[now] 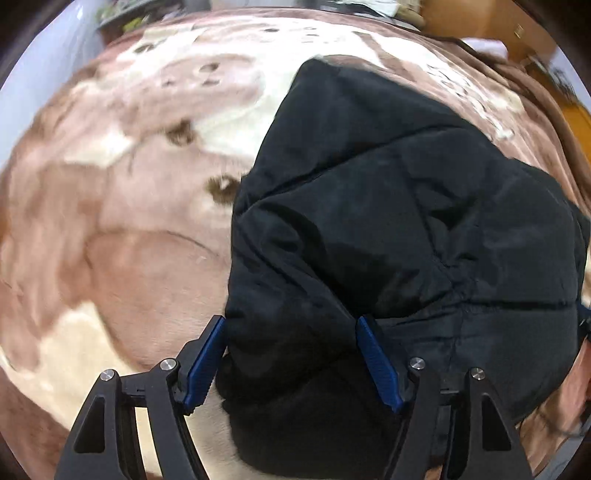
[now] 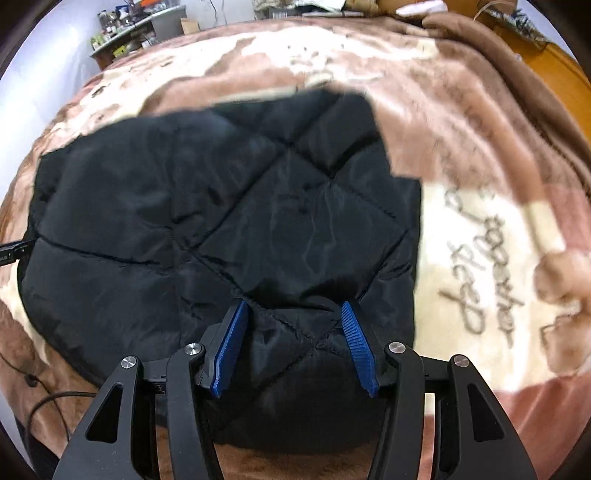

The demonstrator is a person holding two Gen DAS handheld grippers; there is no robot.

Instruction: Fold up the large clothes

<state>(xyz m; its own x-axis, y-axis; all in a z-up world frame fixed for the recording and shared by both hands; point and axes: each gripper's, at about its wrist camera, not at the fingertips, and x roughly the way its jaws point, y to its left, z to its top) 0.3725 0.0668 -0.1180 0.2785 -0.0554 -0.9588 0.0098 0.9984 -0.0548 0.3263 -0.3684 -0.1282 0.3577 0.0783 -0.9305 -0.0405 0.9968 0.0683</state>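
While spread over a brown-and-cream plush blanket (image 1: 122,258), black quilted jacket (image 1: 388,221) seen from both wrist views, bunched and doubled over itself, puffy panels and stitched seams showing. Left gripper (image 1: 291,332) angled steeply down at near left edge of jacket; blue pads (image 1: 205,363) held apart with a thick fold of black fabric filling the gap, cloth touching both pads, so clamped on the jacket. Right gripper (image 2: 293,317) likewise pointing down at near edge of the same garment (image 2: 221,206); blue pads (image 2: 229,354) apart, a padded hem corner wedged between them and pressed on both sides, gripped. Diamond quilting visible on upper panel in right view. Cursive lettering (image 2: 476,273) printed on cream patch of blanket, right of jacket. Cluttered shelf (image 2: 125,29) beyond far edge, blurred. Thin dark cable (image 2: 48,402) lying on blanket at lower left
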